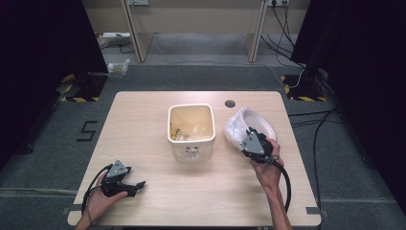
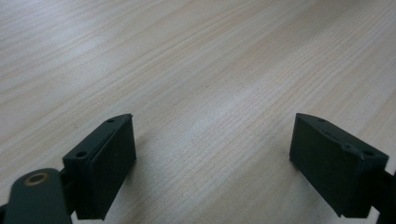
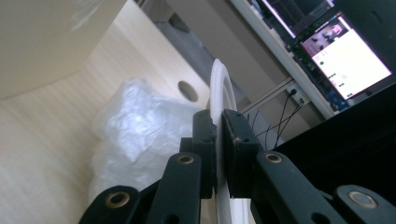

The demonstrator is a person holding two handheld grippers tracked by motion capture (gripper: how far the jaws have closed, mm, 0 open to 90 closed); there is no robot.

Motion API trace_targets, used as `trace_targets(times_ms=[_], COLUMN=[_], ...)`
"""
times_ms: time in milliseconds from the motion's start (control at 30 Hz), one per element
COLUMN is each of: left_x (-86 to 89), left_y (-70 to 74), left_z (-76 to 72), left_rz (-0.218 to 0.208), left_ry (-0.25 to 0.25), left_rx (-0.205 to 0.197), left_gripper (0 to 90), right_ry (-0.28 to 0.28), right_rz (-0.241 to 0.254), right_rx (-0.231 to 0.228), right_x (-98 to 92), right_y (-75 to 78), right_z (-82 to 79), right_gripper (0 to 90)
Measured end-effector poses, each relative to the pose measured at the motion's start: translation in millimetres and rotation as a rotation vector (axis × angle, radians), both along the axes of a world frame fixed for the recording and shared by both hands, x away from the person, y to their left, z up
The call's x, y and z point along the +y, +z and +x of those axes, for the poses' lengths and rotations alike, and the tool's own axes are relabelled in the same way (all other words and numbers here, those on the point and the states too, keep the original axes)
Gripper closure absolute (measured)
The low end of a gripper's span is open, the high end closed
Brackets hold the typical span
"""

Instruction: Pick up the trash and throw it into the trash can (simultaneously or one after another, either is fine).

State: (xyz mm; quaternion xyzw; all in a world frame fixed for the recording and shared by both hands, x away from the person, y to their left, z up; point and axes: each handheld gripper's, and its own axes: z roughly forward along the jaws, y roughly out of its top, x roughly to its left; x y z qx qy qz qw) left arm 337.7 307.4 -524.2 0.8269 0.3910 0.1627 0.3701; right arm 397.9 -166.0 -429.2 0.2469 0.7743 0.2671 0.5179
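A cream square bin (image 1: 190,138) stands in the middle of the wooden table (image 1: 158,201), with some small scraps inside. To its right lies a white round object with a thin rim (image 1: 261,123), partly in a crumpled clear plastic bag (image 1: 233,129). My right gripper (image 1: 248,142) is shut on that rim; in the right gripper view the rim (image 3: 219,84) runs edge-on between the pressed jaws (image 3: 218,128), with the bag (image 3: 135,126) to the left. My left gripper (image 1: 138,185) rests low over the table's near left part, open, with bare wood between its jaws (image 2: 212,135).
A round cable hole (image 1: 230,103) is in the table behind the bag. The bin's wall (image 3: 42,37) is close on the left in the right gripper view. Desk legs, cables and a lit monitor (image 3: 345,56) lie beyond the table's far edge.
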Motion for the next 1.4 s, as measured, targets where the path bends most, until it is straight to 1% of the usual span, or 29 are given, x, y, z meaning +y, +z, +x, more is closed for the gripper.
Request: trace_targets(times_ms=[33, 67, 100, 133, 167, 267, 300, 367, 400, 467, 533, 567, 633, 667, 700, 767, 867, 900, 967, 1000, 1033, 1067, 1100, 1133, 1167, 1233, 1333, 1367, 1400], left_x=[0.0, 0.0, 0.0, 0.0, 0.0, 0.0, -0.1, -0.1, -0.2, -0.2, -0.2, -0.2, -0.2, -0.2, -0.2, -0.2, -0.2, -0.5, -0.8, -1.2, -2.0, -2.0, -2.4, -2.4, -2.5, -2.6, -3.2, -3.1, -3.1], left_y=[0.0, 0.0, 0.0, 0.0, 0.0, 0.0, -0.1, 0.0, -0.1, -0.1, -0.1, -0.1, -0.1, -0.1, -0.1, -0.1, -0.2, -0.3, -0.1, -0.2, -0.3, -0.3, -0.3, -0.3, -0.2, -0.3, -0.5, -0.3, -0.3], left_z=[0.0, 0.0, 0.0, 0.0, 0.0, 0.1, 0.4, 0.5, 0.7, 0.7, 0.7, 0.7, 0.7, 0.7, 0.7, 0.7, 1.1, 1.7, 2.7, 3.8, 5.7, 5.7, 6.6, 6.6, 6.8, 7.2, 8.6, 9.1, 9.1], left_rz=[0.0, 0.0, 0.0, 0.0, 0.0, 0.0, -0.001, -0.001, -0.001, -0.001, -0.001, -0.001, -0.001, -0.001, -0.001, -0.001, -0.002, -0.004, -0.002, -0.004, -0.005, -0.005, -0.006, -0.006, -0.005, -0.004, -0.006, -0.002, -0.002], left_ry=[0.0, 0.0, 0.0, 0.0, 0.0, 0.0, -0.001, -0.001, -0.001, -0.001, -0.001, -0.001, -0.001, -0.001, -0.001, -0.001, -0.002, -0.002, -0.002, -0.003, -0.004, -0.004, -0.006, -0.006, -0.007, -0.007, -0.008, -0.011, -0.011], left_rx=[0.0, 0.0, 0.0, 0.0, 0.0, 0.0, 0.0, 0.0, -0.001, -0.001, -0.001, -0.001, 0.0, 0.0, -0.001, 0.0, -0.001, -0.001, -0.001, -0.002, -0.003, -0.003, -0.003, -0.003, -0.002, -0.003, -0.006, -0.005, -0.005], left_gripper=[13.3, 13.3, 13.3, 13.3, 13.3, 13.3, 13.3, 13.3, 13.3, 13.3, 13.3, 13.3, 13.3, 13.3, 13.3, 13.3, 13.3, 13.3, 13.2, 13.2, 13.1, 13.1, 13.1, 13.1, 13.1, 13.0, 13.0, 13.0, 13.0], right_ry=[0.003, 0.003, 0.009, 0.023, 0.032, 0.044, 0.058, 0.068, 0.091, 0.1, 0.113, 0.127, 0.143, 0.143, 0.16, 0.182, 0.208, 0.217, 0.244, 0.244, 0.267, 0.267, 0.285, 0.285, 0.304, 0.314, 0.346, 0.355, 0.355], right_rz=[0.008, 0.008, 0.018, 0.046, 0.054, 0.059, 0.078, 0.081, 0.097, 0.097, 0.093, 0.105, 0.108, 0.108, 0.105, 0.109, 0.119, 0.111, 0.111, 0.111, 0.113, 0.113, 0.121, 0.121, 0.129, 0.126, 0.12, 0.124, 0.124], right_rx=[-0.011, -0.011, -0.016, -0.02, -0.012, -0.014, -0.013, -0.018, -0.013, -0.012, -0.02, -0.032, -0.039, -0.039, -0.046, -0.054, -0.067, -0.072, -0.075, -0.075, -0.078, -0.078, -0.076, -0.076, -0.073, -0.075, -0.075, -0.071, -0.071], right_x=[-1.5, -1.5, -2.7, -4.3, -4.1, -2.2, 0.6, 2.1, 5.5, 7.3, 11.0, 13.9, 17.0, 17.0, 21.3, 25.9, 34.2, 37.3, 43.1, 43.1, 49.7, 49.7, 54.9, 54.9, 61.3, 64.6, 78.1, 81.3, 81.3], right_y=[3.3, 3.3, 6.4, 11.9, 13.8, 17.1, 20.5, 22.7, 27.1, 29.5, 36.2, 43.8, 51.3, 51.3, 60.1, 68.9, 80.2, 83.8, 90.8, 90.8, 98.2, 98.2, 103.5, 103.5, 108.6, 111.1, 118.5, 119.7, 119.7], right_z=[-0.3, -0.3, -0.7, -2.2, -2.8, -4.6, -6.7, -7.5, -9.3, -10.1, -11.5, -13.1, -14.6, -14.6, -16.6, -18.5, -22.3, -23.6, -25.8, -25.8, -27.4, -27.4, -28.3, -28.3, -28.9, -29.0, -28.8, -28.5, -28.5], right_gripper=[84.3, 84.3, 84.3, 84.3, 84.3, 84.3, 84.3, 84.3, 84.3, 84.3, 84.3, 84.3, 84.3, 84.3, 84.3, 84.3, 84.3, 84.3, 84.3, 84.3, 84.3, 84.3, 84.3, 84.3, 84.3, 84.3, 84.3, 84.3, 84.3])
